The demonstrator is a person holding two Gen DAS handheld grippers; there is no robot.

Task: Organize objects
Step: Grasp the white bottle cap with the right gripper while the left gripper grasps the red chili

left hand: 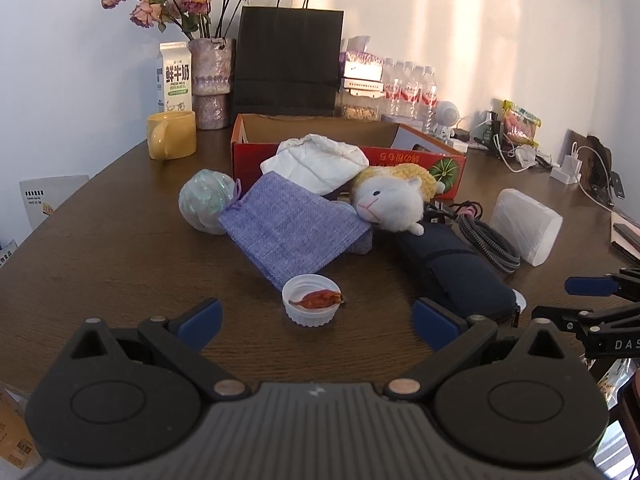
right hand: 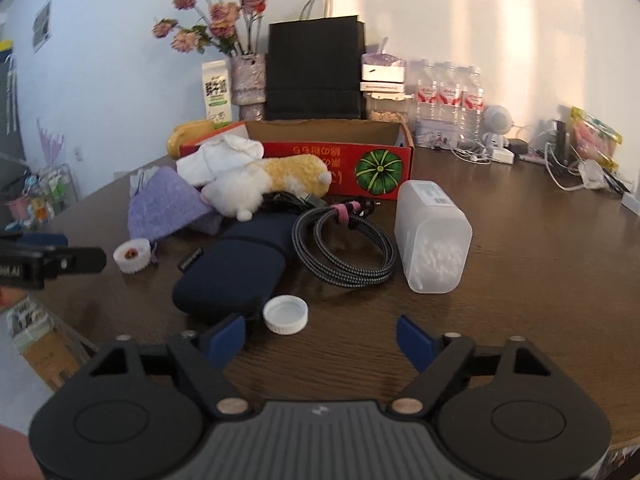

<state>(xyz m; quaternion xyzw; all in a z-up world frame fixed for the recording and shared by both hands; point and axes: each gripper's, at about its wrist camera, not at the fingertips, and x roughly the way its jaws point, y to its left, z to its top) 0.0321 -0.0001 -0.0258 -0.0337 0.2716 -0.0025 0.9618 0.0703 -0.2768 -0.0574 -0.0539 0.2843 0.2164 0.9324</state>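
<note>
Milk carton (left hand: 173, 76): big chars "鲜牛奶", under them "FRESH MILK"; smaller print unreadable. Right gripper (left hand: 576, 300) body: white "DAS", cut off at edge. Red box (left hand: 420, 162): yellow chars upside down, not legible. Bottle labels (right hand: 448, 94) too blurred.

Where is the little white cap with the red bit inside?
The white cap sits on the brown table near the left tool, just before the purple pouch and left of the navy case.

You see warm sunlight streaking the wall (left hand: 460, 20); the table (left hand: 120, 248) sits dimmer; fisheye edges bend and darken; focus stays fair.
</note>
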